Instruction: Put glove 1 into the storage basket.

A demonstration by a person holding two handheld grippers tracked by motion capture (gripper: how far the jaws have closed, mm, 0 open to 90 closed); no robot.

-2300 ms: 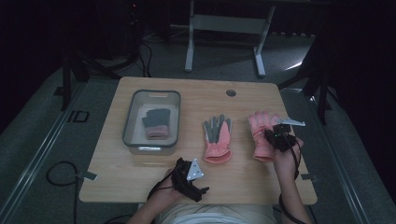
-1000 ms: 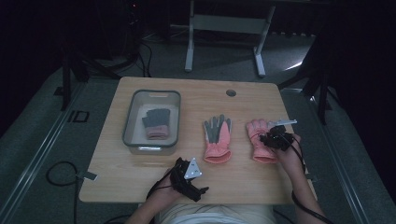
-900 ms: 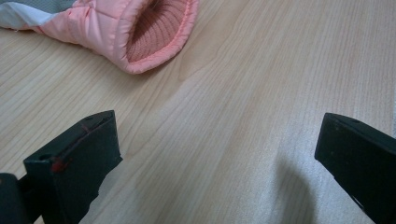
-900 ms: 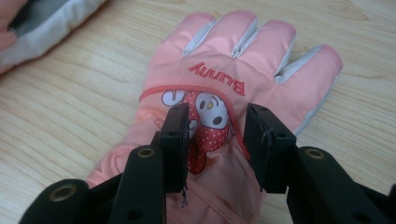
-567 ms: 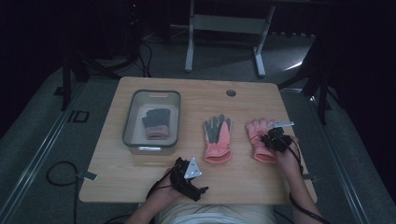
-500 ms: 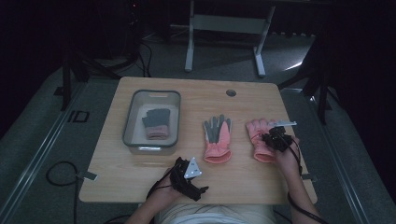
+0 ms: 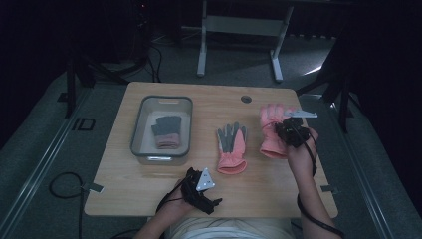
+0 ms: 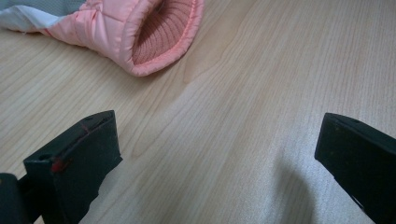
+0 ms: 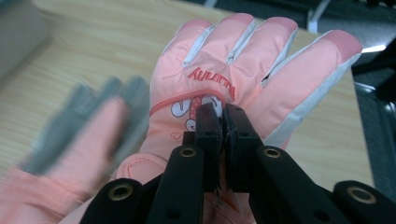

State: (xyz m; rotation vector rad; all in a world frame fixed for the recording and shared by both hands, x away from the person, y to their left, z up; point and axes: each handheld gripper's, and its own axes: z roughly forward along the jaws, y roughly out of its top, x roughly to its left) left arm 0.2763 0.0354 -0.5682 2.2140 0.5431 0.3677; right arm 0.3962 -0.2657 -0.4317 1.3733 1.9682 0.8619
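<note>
Right gripper (image 9: 223,116) apparently pinches pink glove (image 9: 233,70), blocking cuff.

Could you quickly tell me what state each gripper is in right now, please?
Left gripper: open, holding nothing, over bare table.
Right gripper: shut on the pink glove.

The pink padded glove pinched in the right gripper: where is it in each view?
High view: pink padded glove at right of the table, partly under the right gripper.
Right gripper view: centre, fingers up, fabric pinched between closed jaws.
Left gripper view: not that one; its cuff belongs to the grey-palmed pink glove.
Shared landmark: light wooden tabletop.
</note>
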